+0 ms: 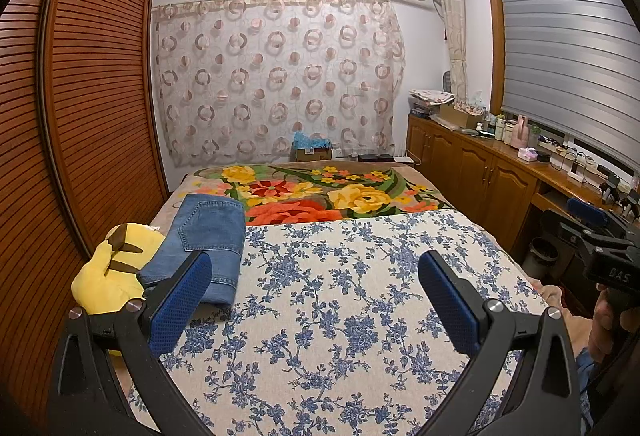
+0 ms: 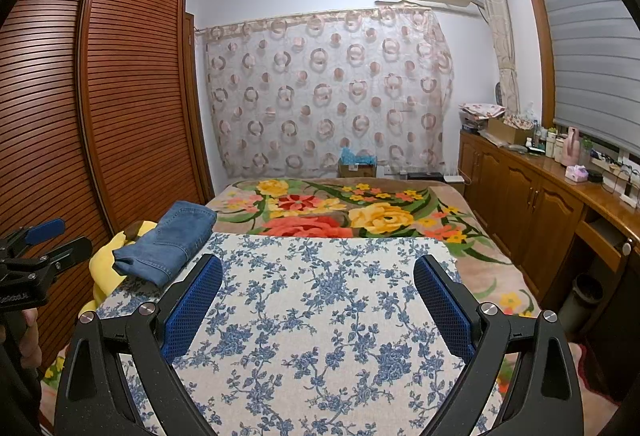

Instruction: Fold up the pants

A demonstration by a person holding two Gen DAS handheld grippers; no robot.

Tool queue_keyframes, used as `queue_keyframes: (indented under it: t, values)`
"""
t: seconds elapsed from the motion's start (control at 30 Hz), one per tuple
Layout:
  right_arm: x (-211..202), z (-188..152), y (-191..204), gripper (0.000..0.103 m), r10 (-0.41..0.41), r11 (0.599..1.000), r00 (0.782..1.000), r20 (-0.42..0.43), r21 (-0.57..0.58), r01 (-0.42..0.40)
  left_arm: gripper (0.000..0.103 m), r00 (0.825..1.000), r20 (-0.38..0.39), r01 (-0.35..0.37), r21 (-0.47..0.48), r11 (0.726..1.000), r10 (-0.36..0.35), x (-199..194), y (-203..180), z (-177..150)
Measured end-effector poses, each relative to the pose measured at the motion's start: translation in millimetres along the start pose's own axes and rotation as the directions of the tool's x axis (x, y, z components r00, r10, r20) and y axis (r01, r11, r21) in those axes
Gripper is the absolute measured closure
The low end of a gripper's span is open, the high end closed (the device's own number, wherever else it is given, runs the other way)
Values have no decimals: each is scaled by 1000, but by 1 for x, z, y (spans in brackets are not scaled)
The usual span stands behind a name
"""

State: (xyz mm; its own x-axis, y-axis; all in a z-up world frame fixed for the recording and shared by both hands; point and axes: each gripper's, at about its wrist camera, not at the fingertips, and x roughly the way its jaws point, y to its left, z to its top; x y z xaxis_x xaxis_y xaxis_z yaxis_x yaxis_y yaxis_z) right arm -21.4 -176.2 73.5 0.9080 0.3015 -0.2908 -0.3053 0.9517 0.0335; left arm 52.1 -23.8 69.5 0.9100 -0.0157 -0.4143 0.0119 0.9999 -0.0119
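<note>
Bed's left edge holds folded jeans.

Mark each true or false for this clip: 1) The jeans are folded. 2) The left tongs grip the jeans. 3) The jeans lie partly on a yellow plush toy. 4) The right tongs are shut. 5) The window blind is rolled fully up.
1) True: the jeans lie folded at the bed's left side.
2) False: the left tongs are open, holding nothing.
3) True: their left edge rests on the yellow plush toy.
4) False: the right tongs are open.
5) False: the window blind is lowered.
</note>
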Motion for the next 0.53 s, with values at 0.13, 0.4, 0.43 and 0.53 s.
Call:
queue_keyframes:
  t: [0.13, 0.4, 0.43, 0.53]
  values:
    - [0, 0, 0, 6, -1, 1000, 1000, 0, 1, 1, 0, 1000, 0, 0, -1, 1000, 0, 0, 0, 0]
    - [0, 0, 0, 6, -1, 1000, 1000, -2, 4, 1, 0, 1000, 0, 0, -1, 1000, 0, 0, 0, 0]
    - [0, 0, 0, 6, -1, 1000, 1000, -1, 4, 1, 0, 1000, 0, 0, -1, 1000, 0, 0, 0, 0]
    - [0, 0, 0, 6, -1, 1000, 1000, -1, 3, 1, 0, 1000, -1, 0, -2, 1000, 0, 0, 0, 0]
